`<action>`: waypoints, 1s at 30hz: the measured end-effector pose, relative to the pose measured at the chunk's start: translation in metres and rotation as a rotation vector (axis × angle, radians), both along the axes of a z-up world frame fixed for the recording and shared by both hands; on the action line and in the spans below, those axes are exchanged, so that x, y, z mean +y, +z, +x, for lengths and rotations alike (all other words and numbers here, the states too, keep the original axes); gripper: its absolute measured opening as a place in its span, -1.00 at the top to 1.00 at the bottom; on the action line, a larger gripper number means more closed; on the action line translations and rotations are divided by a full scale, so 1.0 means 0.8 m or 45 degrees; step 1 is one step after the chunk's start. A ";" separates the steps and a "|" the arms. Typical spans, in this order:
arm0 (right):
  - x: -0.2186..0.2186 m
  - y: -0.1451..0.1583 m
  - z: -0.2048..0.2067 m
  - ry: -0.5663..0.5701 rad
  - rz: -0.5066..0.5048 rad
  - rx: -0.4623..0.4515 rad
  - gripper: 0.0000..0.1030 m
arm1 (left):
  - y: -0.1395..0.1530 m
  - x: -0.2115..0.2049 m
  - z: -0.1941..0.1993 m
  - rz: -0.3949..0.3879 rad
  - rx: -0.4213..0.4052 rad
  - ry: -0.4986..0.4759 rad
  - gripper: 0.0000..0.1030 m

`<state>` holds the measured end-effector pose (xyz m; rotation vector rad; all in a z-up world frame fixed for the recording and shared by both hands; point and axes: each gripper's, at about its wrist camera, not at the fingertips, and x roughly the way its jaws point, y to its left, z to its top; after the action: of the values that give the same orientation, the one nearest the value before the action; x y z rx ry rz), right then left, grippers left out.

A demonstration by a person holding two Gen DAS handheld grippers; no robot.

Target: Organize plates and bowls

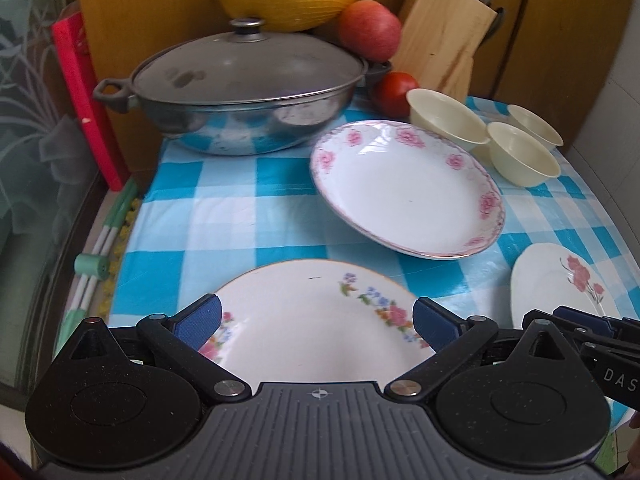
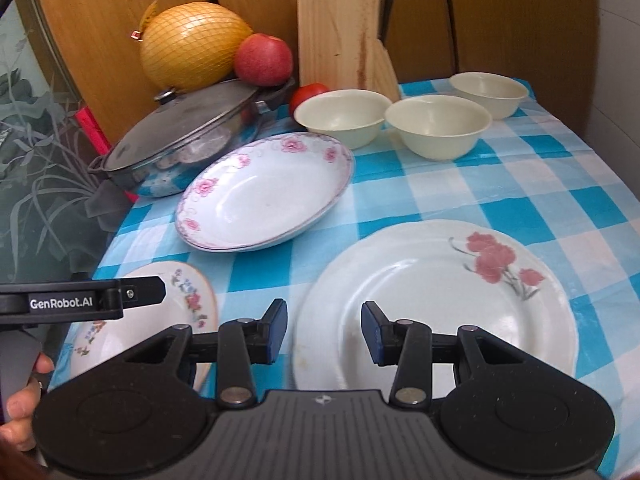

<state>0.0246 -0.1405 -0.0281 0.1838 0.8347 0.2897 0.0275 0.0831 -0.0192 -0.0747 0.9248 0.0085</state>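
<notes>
On the counter [image 2: 520, 184], under a blue-and-white checked cloth, nothing looks sorted yet: the plates lie singly and the bowls stand side by side, so I judge the task to be at its start, with all the stacking left to do.

There are three plates. The pink-rimmed deep plate [image 2: 264, 192] sits near the middle of the counter, just in front of the lidded pan [image 1: 244, 92]. The plate with mixed flowers [image 1: 320, 320] lies at the near left edge, and the plate with the red carnation [image 2: 436, 300] at the near right edge; the three are apart from one another.

There are three cream bowls [image 2: 438, 126], in a row toward the far right corner, close together but not nested.

The left gripper [image 1: 318, 322] hangs over the mixed-flower plate with its jaws wide apart and nothing between the pads. The right gripper [image 2: 324, 328] is over the near rim of the carnation plate, jaws partly apart, clamped on nothing.

Behind stand one pomelo in netting [image 2: 192, 44], one apple [image 2: 264, 58], one tomato [image 2: 308, 94] and a knife block [image 2: 340, 36].
</notes>
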 end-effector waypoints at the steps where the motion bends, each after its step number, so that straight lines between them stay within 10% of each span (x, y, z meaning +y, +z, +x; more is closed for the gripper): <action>1: 0.004 0.000 0.000 0.016 0.007 -0.002 0.25 | 0.000 0.005 -0.002 -0.005 0.002 0.009 -1.00; 30: 0.083 -0.022 -0.003 0.253 0.084 0.083 0.24 | -0.028 0.068 -0.026 -0.149 0.129 0.061 -0.95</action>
<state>0.0225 -0.0743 -0.0453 0.1728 0.9100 0.5001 0.0067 0.1375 -0.0416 -0.2067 1.0240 0.0028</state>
